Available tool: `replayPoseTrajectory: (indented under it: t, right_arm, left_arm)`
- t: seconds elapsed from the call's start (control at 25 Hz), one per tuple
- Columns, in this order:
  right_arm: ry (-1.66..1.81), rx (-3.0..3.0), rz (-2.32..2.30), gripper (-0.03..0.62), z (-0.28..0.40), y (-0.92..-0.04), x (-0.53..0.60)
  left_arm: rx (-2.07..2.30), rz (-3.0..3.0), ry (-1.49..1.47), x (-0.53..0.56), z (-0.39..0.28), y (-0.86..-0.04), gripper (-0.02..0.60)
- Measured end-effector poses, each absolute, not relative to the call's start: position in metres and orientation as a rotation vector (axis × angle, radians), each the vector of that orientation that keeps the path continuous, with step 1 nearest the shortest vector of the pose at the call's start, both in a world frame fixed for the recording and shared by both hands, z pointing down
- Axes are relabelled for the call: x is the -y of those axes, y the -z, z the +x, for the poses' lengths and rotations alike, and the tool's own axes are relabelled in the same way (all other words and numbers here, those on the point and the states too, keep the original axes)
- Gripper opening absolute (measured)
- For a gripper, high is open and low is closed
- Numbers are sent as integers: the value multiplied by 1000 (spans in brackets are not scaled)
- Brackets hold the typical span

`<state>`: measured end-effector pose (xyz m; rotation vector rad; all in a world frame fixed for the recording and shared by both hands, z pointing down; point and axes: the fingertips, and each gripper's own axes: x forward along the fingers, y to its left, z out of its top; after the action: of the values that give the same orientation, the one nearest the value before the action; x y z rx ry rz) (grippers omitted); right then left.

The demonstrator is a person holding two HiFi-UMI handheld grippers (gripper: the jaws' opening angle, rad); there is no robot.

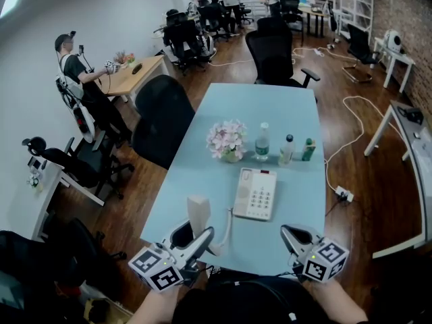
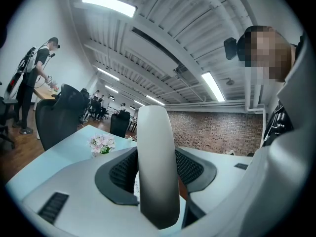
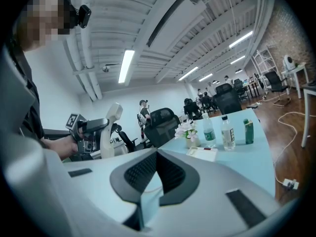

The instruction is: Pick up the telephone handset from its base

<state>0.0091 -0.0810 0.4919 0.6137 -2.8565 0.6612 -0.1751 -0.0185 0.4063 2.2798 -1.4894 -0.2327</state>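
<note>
Holding handset [image 1: 198, 214] upright in left gripper [image 1: 196, 235], near-left of base [image 1: 255, 194]; right gripper [image 1: 290, 231] closed, empty. Squeeze steadily, leave cord [image 1: 228, 225] slack.

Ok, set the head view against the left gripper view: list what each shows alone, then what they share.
Only the head view: the phone base, three bottles and the right gripper.
Only the left gripper view: the ceiling and the head camera.
Both: the handset, off the base and upright between the left gripper's jaws, which press on it; the flowers; the blue table; a person at the far desk.
</note>
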Motion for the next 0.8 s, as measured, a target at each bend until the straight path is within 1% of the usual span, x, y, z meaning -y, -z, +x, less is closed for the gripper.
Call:
replayPoseTrajectory:
  t: [0.8]
  right_arm:
    - [-637, 2854, 614, 15, 11, -488, 80]
  left_arm:
    - [1498, 2284, 210, 20, -172, -403, 221]
